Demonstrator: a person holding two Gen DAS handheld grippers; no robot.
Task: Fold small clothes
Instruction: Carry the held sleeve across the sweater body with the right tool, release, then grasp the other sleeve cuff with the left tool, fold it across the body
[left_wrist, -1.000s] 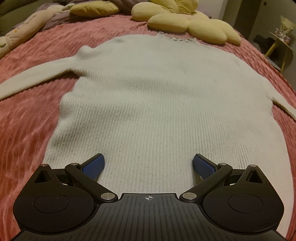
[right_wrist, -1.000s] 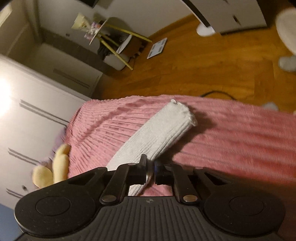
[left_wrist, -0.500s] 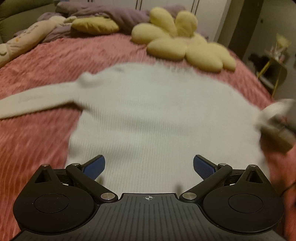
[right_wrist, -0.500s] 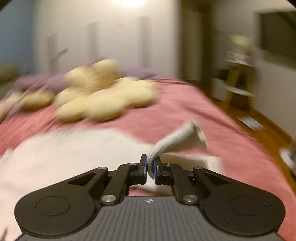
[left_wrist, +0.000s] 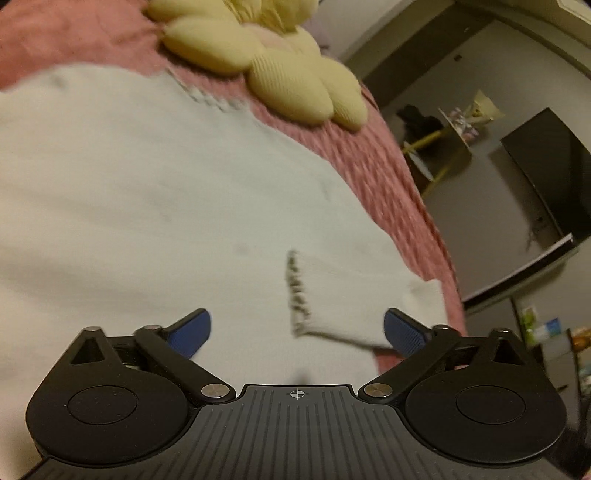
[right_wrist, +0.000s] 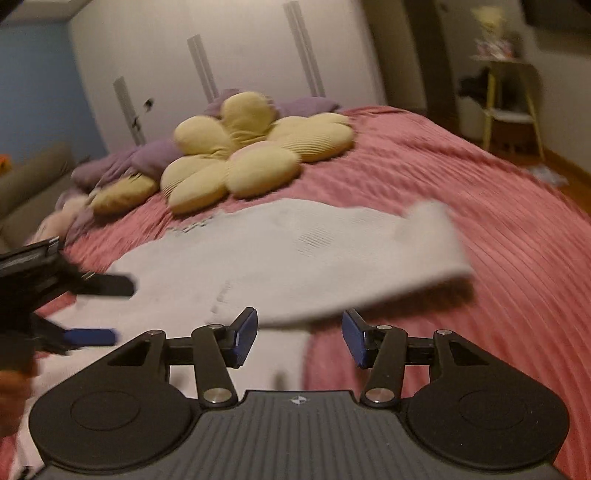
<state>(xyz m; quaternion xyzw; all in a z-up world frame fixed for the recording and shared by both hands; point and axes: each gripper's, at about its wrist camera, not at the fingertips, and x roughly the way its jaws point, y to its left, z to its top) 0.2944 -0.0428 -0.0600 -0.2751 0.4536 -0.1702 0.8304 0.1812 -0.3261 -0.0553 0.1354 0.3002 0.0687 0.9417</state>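
sweater (left_wrist: 155, 206): white ribbed knit, spread flat on the bed (right_wrist: 461, 177), neckline toward the pillows; it fills most of my left wrist view.
sleeve (right_wrist: 424, 243): the right-hand one, folded in across the body of the sweater; its cuff (left_wrist: 301, 295) lies on the white knit, the fold at the bed-side edge. the picture is blurred here, so i cannot tell whether the sleeve lies fully flat.
left claw (left_wrist: 297, 326): my jaws stand wide apart and are closing a little; nothing is pinched. the cuff sits in the gap between the blue pads (left_wrist: 402, 330), touching neither as far as i can see. in the right wrist view this claw (right_wrist: 99, 310) shows at the left edge, over the sweater's hem side.
right claw (right_wrist: 299, 334): my jaws are opening, blue pads apart; the sleeve's near edge lies just beyond the gap, free of both pads.
bed: pink ribbed bedspread under everything.
flower cushion (right_wrist: 251, 155): yellow, petal-shaped, beyond the neckline, just off the sweater.
purple bedding (right_wrist: 147, 158): bunched behind the cushion.
room: yellow-legged side table (right_wrist: 509, 96) past the bed's far side; dark screen (left_wrist: 550, 166) on the wall in my left view.
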